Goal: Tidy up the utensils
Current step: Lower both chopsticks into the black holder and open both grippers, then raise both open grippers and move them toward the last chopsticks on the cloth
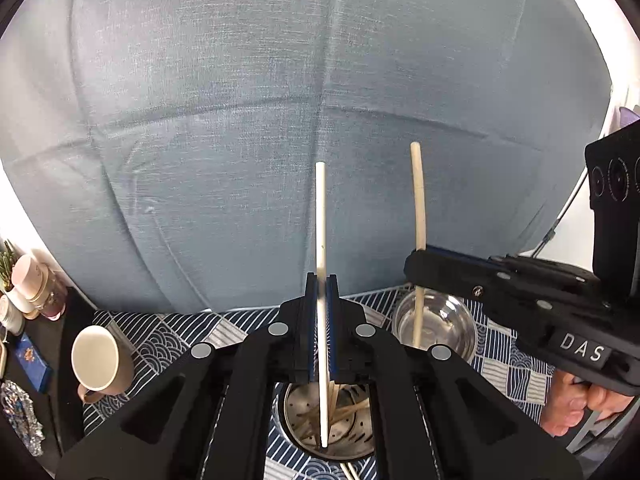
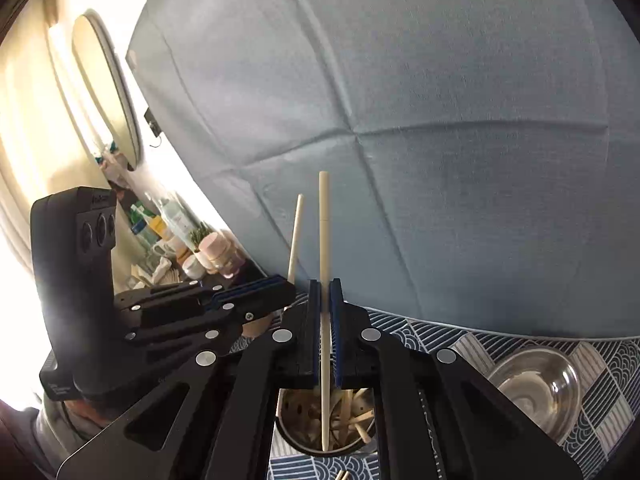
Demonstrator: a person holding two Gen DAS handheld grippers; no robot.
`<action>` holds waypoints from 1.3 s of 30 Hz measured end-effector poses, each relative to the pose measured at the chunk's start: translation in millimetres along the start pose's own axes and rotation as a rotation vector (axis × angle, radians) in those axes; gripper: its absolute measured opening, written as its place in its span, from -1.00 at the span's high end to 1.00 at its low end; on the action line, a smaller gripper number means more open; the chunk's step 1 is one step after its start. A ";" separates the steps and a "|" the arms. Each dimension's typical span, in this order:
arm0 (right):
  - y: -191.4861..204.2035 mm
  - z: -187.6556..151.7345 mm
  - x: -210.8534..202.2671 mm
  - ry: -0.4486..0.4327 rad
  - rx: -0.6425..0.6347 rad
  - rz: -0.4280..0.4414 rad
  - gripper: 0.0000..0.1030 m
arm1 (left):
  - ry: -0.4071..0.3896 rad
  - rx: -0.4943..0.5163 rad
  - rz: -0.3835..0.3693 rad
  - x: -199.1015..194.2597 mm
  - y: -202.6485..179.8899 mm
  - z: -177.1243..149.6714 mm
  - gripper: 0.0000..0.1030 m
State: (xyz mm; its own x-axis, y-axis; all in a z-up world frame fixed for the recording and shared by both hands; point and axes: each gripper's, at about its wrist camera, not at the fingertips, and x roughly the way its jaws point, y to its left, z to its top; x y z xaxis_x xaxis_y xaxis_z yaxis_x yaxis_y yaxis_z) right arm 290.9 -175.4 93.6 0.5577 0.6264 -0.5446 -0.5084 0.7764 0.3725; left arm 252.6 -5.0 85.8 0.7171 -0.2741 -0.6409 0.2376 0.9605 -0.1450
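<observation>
Left tongs (image 1: pixel 322 292): clamped on a white chopstick (image 1: pixel 320 220), gripped about midway along its length, so it runs from 12 o'clock above the pads to 6 o'clock below them.
Right tongs (image 2: pixel 325 300): clamped likewise on a cream chopstick (image 2: pixel 325 240), near upright, tip pointing down at 6 o'clock.
Key relation: each stick's long axis stands close to vertical, and its lower tip hangs inside the mouth of the metal holder (image 1: pixel 352 432), which sits directly at 6 o'clock under both tongs. Neither hand looks clearly nearer; both sticks seem lined up over the same opening.
Holder contents: several wooden chopsticks (image 2: pixel 352 420) lie crossed in its perforated bottom.
Likely next move: a straight drop or lowering along the sticks' own axis, I judge; a tilt would catch the rim.
Neighbour view: from the left camera, the right tongs come in from 3 o'clock, a person's hand (image 1: pixel 576 404) under them.
Steel bowl (image 1: pixel 436 324): on the patterned cloth (image 1: pixel 168 340), at 2 o'clock from the holder, seemingly empty.
Beige mug (image 1: pixel 102 360): at 9 o'clock on the surface, lying on its side.
Backdrop: grey-blue padded panel (image 1: pixel 280 120) behind the surface.
</observation>
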 end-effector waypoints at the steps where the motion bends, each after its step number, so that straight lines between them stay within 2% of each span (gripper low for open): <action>1: -2.5 -1.0 3.5 0.005 0.004 -0.002 0.91 | -0.014 -0.010 -0.017 1.2 1.5 -1.6 0.92; 4: -8.1 -6.5 12.5 0.026 0.011 0.001 0.91 | -0.026 -0.029 -0.056 6.9 5.8 -8.7 0.92; 10: -19.5 -27.8 31.2 0.094 0.042 -0.001 0.90 | 0.015 -0.012 -0.058 20.5 7.9 -32.3 0.91; 16: -26.2 -34.9 27.4 0.120 0.071 -0.017 0.80 | 0.049 -0.032 -0.071 21.9 14.6 -47.4 0.91; 18: -26.9 -33.0 21.1 0.107 0.080 -0.020 0.60 | 0.045 -0.032 -0.061 17.1 17.3 -47.2 0.83; 20: -25.7 -30.6 12.7 0.091 0.080 -0.029 0.41 | 0.037 -0.032 -0.045 11.5 19.7 -46.4 0.66; 23: -22.5 -28.4 -1.0 0.069 0.073 -0.052 0.29 | 0.026 -0.043 -0.023 -0.3 24.5 -47.7 0.43; 25: -20.7 -28.8 -9.3 0.060 0.072 -0.068 0.17 | 0.024 -0.046 -0.012 -7.5 27.0 -52.2 0.37; 27: -18.9 -30.5 -15.7 0.058 0.071 -0.085 -0.05 | 0.025 -0.038 -0.001 -15.5 27.5 -58.1 0.17; 30: -16.6 -36.5 -25.7 0.059 0.076 -0.099 -0.26 | 0.031 0.002 0.025 -26.3 27.4 -68.7 -0.18; 31: -16.1 -39.6 -28.9 0.065 0.080 -0.103 -0.29 | 0.039 0.014 0.037 -29.3 28.0 -73.3 -0.30; 39: -12.6 -67.1 -45.3 0.108 0.078 -0.162 -0.42 | 0.112 0.005 0.080 -37.9 40.5 -113.4 -0.49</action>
State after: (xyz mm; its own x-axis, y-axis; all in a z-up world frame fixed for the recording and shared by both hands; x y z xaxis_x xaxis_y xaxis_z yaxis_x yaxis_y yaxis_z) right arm 228.0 -218.2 63.1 0.5524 0.4856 -0.6775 -0.3630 0.8718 0.3289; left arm 160.8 49.7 18.8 0.6564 -0.1893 -0.7302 0.1860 0.9787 -0.0866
